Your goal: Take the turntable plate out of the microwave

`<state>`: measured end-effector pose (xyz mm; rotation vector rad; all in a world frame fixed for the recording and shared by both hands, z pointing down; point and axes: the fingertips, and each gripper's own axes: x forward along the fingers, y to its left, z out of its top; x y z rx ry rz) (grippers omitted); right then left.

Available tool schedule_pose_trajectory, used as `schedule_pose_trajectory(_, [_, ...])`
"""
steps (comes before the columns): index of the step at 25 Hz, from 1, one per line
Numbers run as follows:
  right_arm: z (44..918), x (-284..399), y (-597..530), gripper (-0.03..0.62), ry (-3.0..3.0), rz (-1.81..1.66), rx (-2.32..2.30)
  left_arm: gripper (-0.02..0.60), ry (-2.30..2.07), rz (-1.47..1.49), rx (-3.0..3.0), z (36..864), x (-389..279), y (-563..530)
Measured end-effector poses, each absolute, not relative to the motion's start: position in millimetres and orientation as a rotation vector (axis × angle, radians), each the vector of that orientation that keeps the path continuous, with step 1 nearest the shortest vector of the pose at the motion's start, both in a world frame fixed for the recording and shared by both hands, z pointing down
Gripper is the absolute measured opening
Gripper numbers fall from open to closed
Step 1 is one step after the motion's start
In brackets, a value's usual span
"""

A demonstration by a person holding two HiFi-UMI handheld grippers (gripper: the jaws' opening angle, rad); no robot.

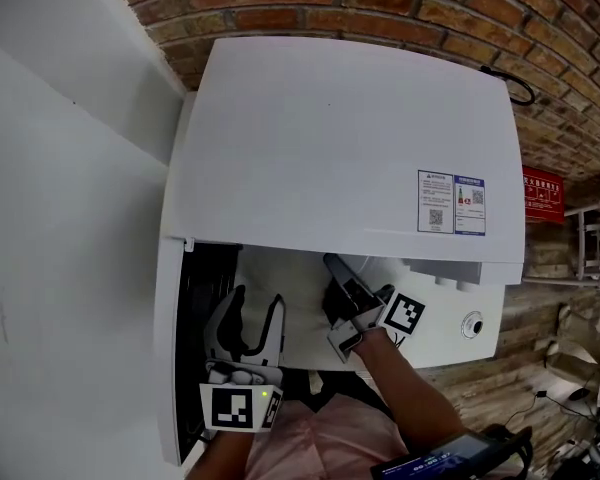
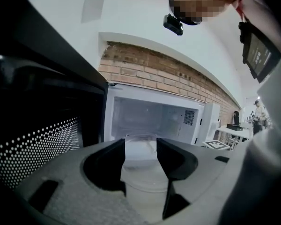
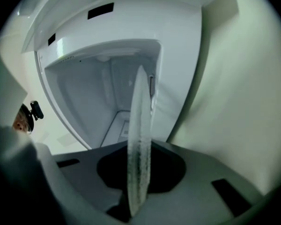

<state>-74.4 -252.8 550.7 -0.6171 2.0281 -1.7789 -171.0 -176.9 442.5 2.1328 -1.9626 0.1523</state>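
Two grippers at the open front of the white microwave, door swung out at its left edge. Right gripper pinched tight on the rim of the glass turntable plate, seen edge-on between the pads. Left gripper spread, nothing gripped, only lined up on the plate's near rim from the door side. Plate inside the cavity, low and near the front lip; resting on the floor or already raised, cannot tell.

Judged step: lifting clear and drawing out. Keep the pinch firm but not harsh: smooth glass, likely slippery and heavy for a one-edge grip. Raise just enough to clear any hub beneath, hold flat, pull straight toward the front lip, no twisting. Probably wise to bring the left jaws onto the other side of the rim before taking the full weight. Mind the door and the cavity's side walls on the way out.

Writing: two stickers near the right front corner of the microwave top, small square codes on them, print too small to read. Red sign on the brick wall, lettering unreadable. No brand visible anywhere. Black-and-white square markers on both gripper cubes.
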Motion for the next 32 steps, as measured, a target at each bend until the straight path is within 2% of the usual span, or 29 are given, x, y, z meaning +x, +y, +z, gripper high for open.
schedule_pose_trajectory(6, [536,-59,-229,0.029,2.018,-1.790,-0.566,0.216,-1.978,0.125,2.122,435,-162,-158])
schedule_pose_trajectory(13, [512,-36,-186,0.029,1.994,-1.796,-0.488,0.224,-1.968,-0.071,1.976,436,-159,-123])
schedule_pose_trajectory(18, [480,-22,-163,0.029,1.982,-1.761,-0.430,0.286,-1.923,-0.191,1.930,426,-161,-107])
schedule_pose_trajectory(20, [463,-20,-155,0.029,1.983,-1.735,-0.402,0.310,-1.868,-0.245,1.930,421,-159,-103])
schedule_pose_trajectory(27, [427,-15,-123,0.029,2.043,-1.665,-0.440,0.314,-1.573,-0.505,1.997,392,-146,-112])
schedule_pose_trajectory(32, [415,1,-85,0.029,2.057,-1.605,-0.493,0.322,-1.409,-0.517,2.047,388,-125,-101])
